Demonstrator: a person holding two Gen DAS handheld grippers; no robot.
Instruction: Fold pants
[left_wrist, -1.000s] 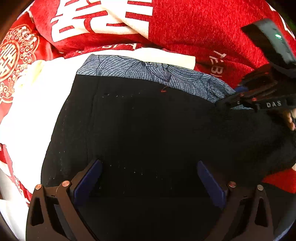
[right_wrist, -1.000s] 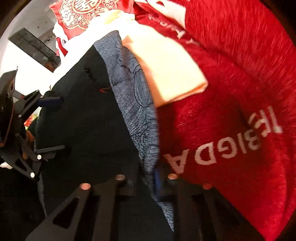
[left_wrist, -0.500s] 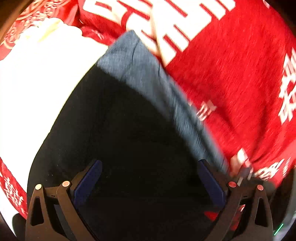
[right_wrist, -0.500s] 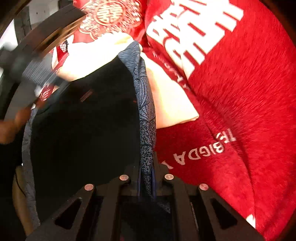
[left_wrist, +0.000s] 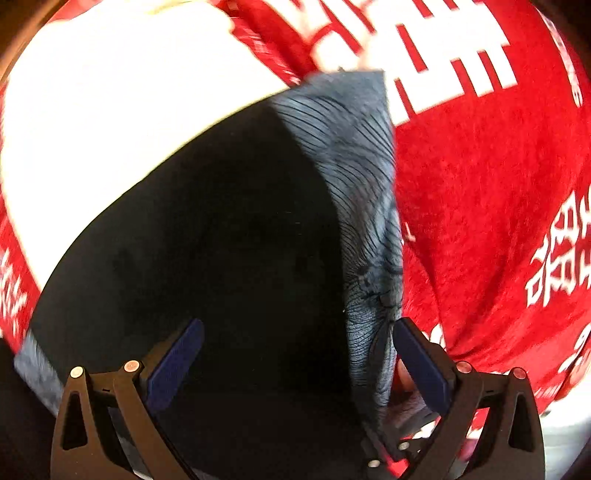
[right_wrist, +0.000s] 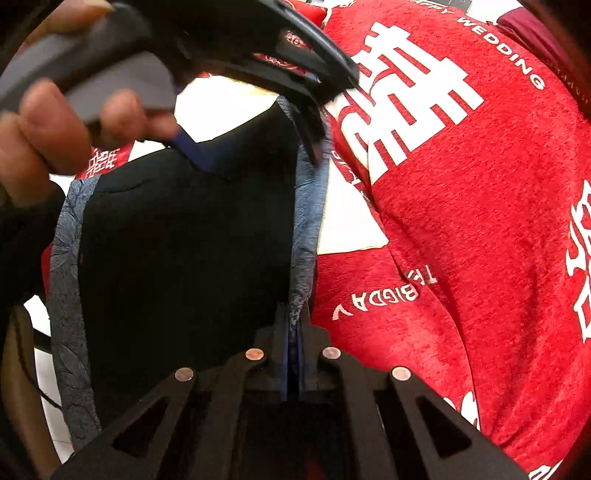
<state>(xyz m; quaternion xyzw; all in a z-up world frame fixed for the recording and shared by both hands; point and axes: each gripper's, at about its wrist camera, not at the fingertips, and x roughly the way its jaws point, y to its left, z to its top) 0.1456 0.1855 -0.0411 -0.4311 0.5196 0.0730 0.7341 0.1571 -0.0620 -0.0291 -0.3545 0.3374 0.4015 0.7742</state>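
Observation:
The black pants (left_wrist: 221, 240) have a grey-blue patterned band (left_wrist: 362, 177) along one edge. They lie on a red cloth. My left gripper (left_wrist: 295, 354) is open, its blue pads (left_wrist: 177, 358) spread over the black fabric, the right pad beside the band. My right gripper (right_wrist: 293, 354) is shut on the patterned band (right_wrist: 306, 229) and holds that edge up. The pants (right_wrist: 184, 258) spread to its left, with a second band on their far left edge. The left gripper (right_wrist: 258, 122) shows at the top of the right wrist view, held by a hand.
A red cloth with white characters (left_wrist: 480, 184) (right_wrist: 461, 221) covers the surface. A white cloth (left_wrist: 110, 103) lies under and beyond the pants; it also shows in the right wrist view (right_wrist: 351, 221). The person's hand (right_wrist: 33, 133) is at the upper left.
My right gripper has closed on the patterned band and lifted that edge. My left gripper has swung over the pants toward the band and stayed open.

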